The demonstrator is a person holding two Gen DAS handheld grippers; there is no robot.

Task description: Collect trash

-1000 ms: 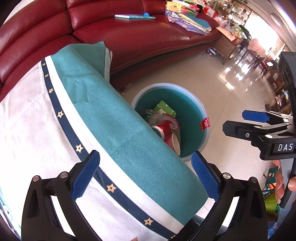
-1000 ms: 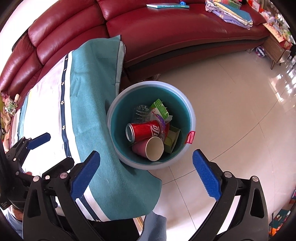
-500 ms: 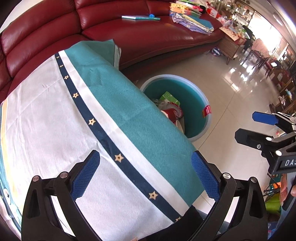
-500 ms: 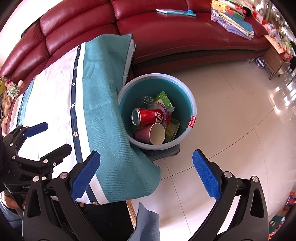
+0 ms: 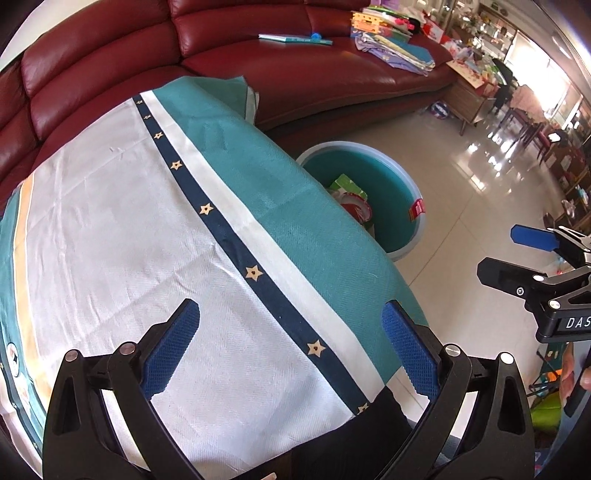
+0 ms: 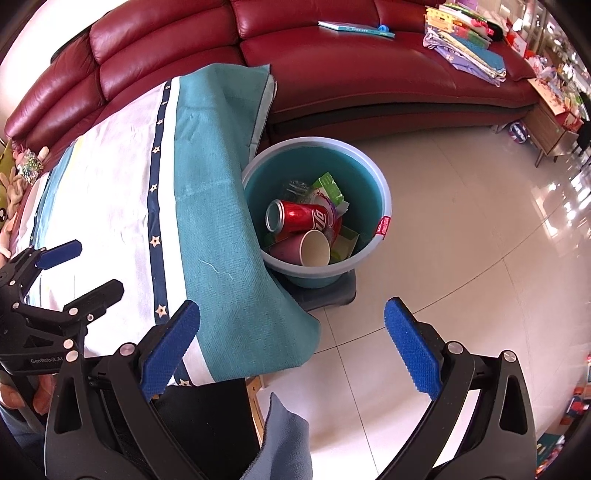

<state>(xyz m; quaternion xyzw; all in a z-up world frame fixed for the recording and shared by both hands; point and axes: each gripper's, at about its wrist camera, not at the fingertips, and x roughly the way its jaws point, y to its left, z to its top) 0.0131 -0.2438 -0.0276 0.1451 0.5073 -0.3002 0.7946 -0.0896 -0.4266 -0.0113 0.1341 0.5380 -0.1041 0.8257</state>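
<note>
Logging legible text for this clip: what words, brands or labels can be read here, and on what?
"DAS", cut off by the frame edge: on the right tongs body, left wrist view.
"GenRoboLA", partly hidden: on the left tongs body, right wrist view.
White script on the red soda can: too distorted to read.
Red tag on the teal bin rim: too small to read.
Book on the sofa: unreadable.

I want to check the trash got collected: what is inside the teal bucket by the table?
The teal bucket holds a red soda can, a pink paper cup, a green carton and crumpled clear plastic. Anything beneath that pile is covered.
</note>
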